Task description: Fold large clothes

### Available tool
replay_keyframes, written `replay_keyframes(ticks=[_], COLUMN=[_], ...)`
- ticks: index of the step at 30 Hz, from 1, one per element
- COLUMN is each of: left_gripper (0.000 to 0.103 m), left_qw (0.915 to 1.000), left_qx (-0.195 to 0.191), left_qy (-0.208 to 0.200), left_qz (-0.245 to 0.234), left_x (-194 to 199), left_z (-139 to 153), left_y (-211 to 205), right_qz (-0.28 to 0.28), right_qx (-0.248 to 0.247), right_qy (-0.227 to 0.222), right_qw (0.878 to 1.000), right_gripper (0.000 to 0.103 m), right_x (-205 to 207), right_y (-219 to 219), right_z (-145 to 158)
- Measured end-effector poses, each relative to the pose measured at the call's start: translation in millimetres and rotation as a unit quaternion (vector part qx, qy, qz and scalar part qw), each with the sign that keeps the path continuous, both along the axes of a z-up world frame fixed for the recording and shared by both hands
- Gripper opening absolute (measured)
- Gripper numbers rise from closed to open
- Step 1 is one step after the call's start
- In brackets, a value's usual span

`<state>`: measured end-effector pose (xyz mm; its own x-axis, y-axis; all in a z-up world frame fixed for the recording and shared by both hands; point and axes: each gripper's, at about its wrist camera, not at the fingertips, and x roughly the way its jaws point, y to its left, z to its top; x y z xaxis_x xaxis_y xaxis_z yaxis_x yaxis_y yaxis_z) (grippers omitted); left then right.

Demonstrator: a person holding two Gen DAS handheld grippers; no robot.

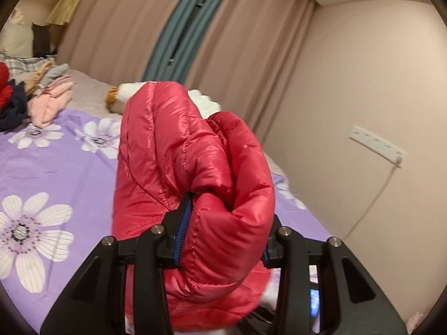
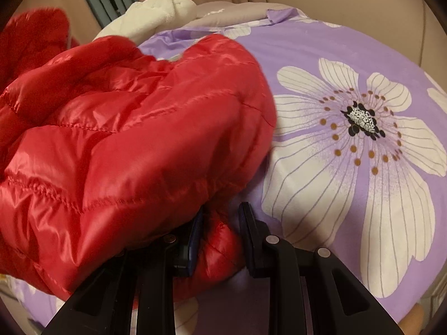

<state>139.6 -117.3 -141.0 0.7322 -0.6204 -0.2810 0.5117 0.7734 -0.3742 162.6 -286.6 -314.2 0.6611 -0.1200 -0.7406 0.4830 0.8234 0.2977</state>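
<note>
**Red puffer jacket gripped by both claws above the flowered bed**

In the left wrist view, a heap of clothes (image 1: 42, 95) lies at the far left on the bed, pink, grey, navy and red pieces mixed together, with a pillow (image 1: 15, 39) behind it. The purple sheet (image 1: 69, 167) printed with big white flowers spreads across the bed. Further right, the red jacket (image 1: 190, 173) rises in a thick bundle in front of the camera, held clear of the sheet. The left gripper (image 1: 223, 229) is closed partway on a fat fold of it: the blue-padded left finger presses into the quilted fabric, and the right finger is mostly hidden behind the bulge. Behind the jacket a white fluffy garment (image 1: 204, 100) lies at the far edge of the bed. Beige curtains (image 1: 117, 22) and a teal strip cover the wall beyond, and at the right a white power strip (image 1: 377, 146) is fixed to the wall with a cord hanging down from it.

In the right wrist view, the jacket (image 2: 125, 139) fills the left half, draped over the left finger. The right gripper (image 2: 220, 237) has a small puff of red fabric between its fingers; the left pad touches it, while the right finger stands a little apart from it, so the jaws are only partly closed and the hold looks loose. The white fluffy garment (image 2: 156, 14) sits at the top. To the right, the sheet (image 2: 293, 44) shows one large flower.
</note>
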Motion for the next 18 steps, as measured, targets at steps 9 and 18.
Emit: replay_keyframes(ticks=[9,18], left_gripper=[0.039,0.039], left_qw=[0.9965,0.9991], left_qx=[-0.055,0.000], left_qy=[0.032,0.033], left_qz=[-0.054,-0.025], left_x=[-11.9,-13.1], left_z=[12.7,-6.0], left_y=[-5.2,-36.2], right_qz=[0.046,0.033], right_qx=[0.022,0.023], right_qy=[0.043,0.032], right_qw=[0.998,0.999], right_gripper=[0.025,0.025], right_x=[18.1,17.3], right_y=[-17.5,-18.8], right_z=[8.8,7.4])
